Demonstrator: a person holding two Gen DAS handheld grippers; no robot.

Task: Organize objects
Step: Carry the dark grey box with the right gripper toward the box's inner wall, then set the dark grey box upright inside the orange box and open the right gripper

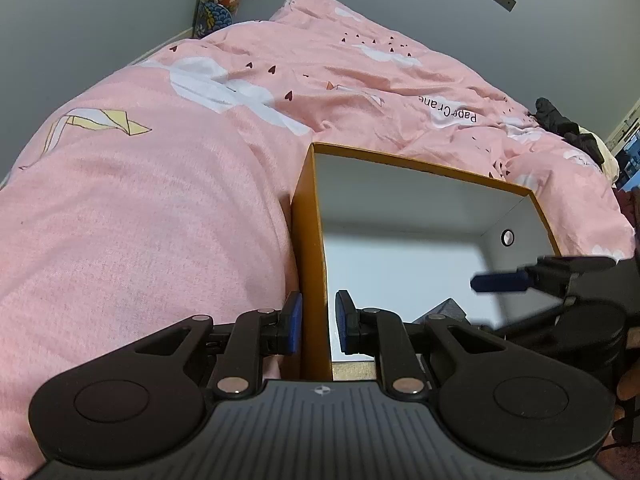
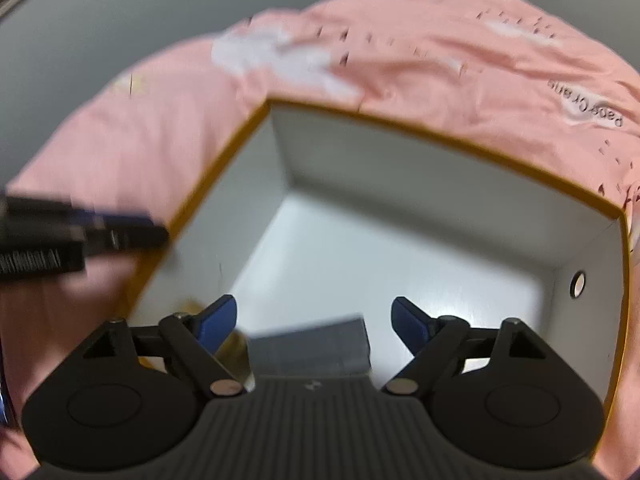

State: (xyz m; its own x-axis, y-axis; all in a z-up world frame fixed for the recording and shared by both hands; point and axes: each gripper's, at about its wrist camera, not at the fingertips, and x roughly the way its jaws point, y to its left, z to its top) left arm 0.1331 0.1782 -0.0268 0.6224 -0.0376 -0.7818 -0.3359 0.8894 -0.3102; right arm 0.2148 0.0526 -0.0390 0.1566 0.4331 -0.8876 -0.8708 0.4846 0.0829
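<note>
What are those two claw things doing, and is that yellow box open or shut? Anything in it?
left gripper: fingers closed on the box's side wall.
right gripper: fingers spread wide, holding nothing, above the box's inside.
box: open at the top, resting on the pink quilt.
grey item: lying on the box floor, blurred.

Bed under rumpled pink paper-crane-print duvet; open orange-sided, white-lined cardboard box resting directly on top.
</note>
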